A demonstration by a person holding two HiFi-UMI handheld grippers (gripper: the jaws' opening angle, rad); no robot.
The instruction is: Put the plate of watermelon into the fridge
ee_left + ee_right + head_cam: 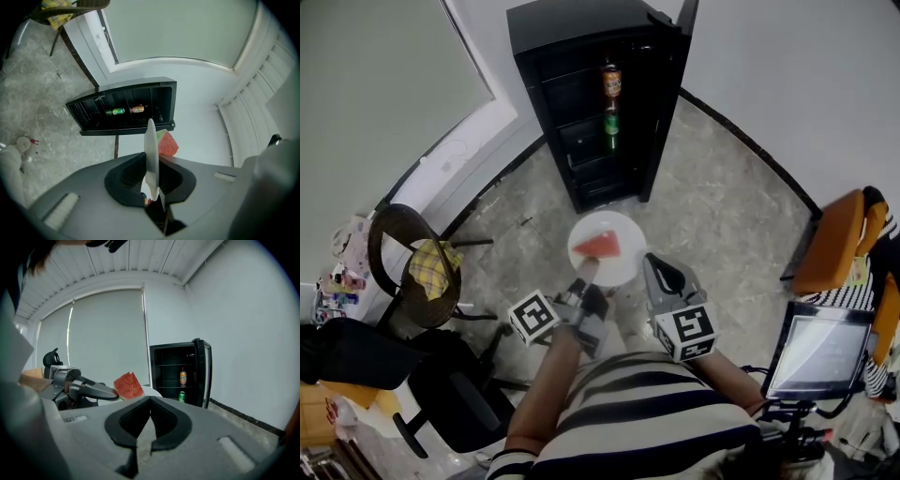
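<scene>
**Plate of watermelon, held short of the open fridge**

Left gripper (151,158): only the left gripper view shows its jaws clamped on the plate (150,136) rim, seen edge-on.
Right gripper (150,401): jaws together, nothing between them, just beside the plate.
One watermelon wedge (600,246) lies on the plate, over the floor.
Beyond: one black fridge (591,103), door open, holding two drinks: an orange bottle (611,81) and a green can (610,127).

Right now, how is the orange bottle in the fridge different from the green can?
The orange bottle sits on a higher shelf, and the green can sits lower down, right under it. The orange bottle is taller with a narrow neck, while the green can is short and stubby. The orange bottle's label is orange, but the green can is green all round. Both stand upright inside the open fridge, on the side nearest its door.
</scene>
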